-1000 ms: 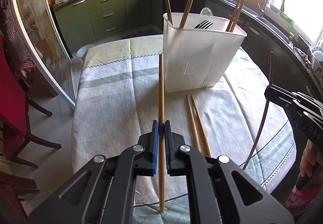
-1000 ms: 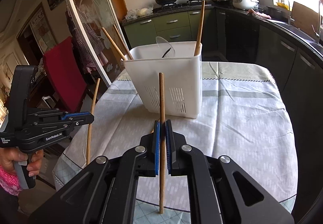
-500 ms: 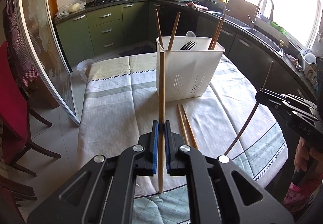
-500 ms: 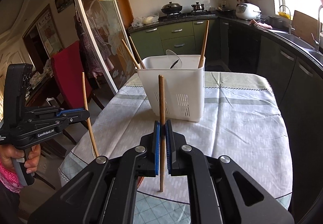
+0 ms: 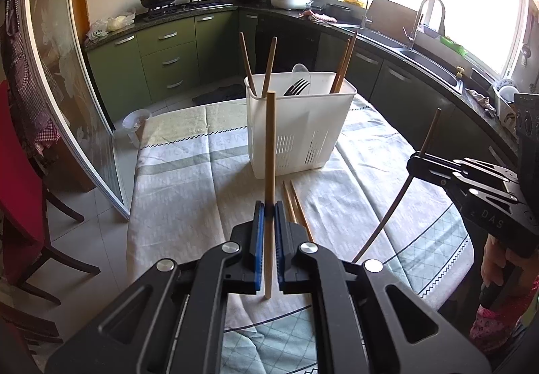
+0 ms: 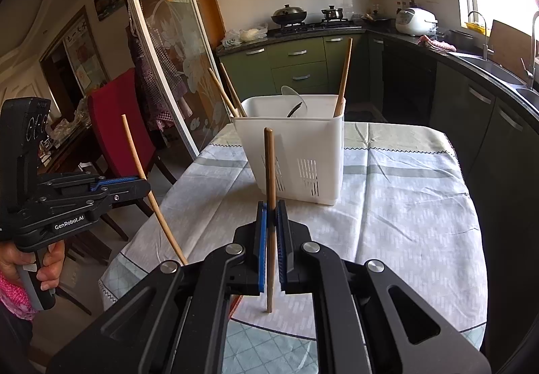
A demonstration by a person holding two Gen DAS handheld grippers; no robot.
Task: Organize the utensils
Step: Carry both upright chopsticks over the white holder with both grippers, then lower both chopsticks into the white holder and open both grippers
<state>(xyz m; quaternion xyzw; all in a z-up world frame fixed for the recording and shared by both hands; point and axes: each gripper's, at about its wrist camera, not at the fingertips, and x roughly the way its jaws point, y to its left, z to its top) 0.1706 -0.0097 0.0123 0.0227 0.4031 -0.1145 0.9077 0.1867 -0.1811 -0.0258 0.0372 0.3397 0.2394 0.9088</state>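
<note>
The left gripper (image 5: 268, 215) sits at lower centre of its own frame, blue pads clamped together; in the right wrist view a hand (image 6: 40, 264) grips its handle at lower left. The right gripper (image 6: 272, 215) is likewise clamped, its hand (image 5: 498, 264) at the right edge.

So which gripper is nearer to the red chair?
Left. The left gripper is at the table edge on the side of the red chair; the right gripper is further across, toward the sink side.

The right tool (image 6: 271, 219) clamps a brown chopstick (image 6: 269, 172) upright, just before the white utensil basket (image 6: 296, 155). Left of the basket, the left tool (image 6: 134, 187) grips a paler, tilted chopstick (image 6: 148, 185).
</note>
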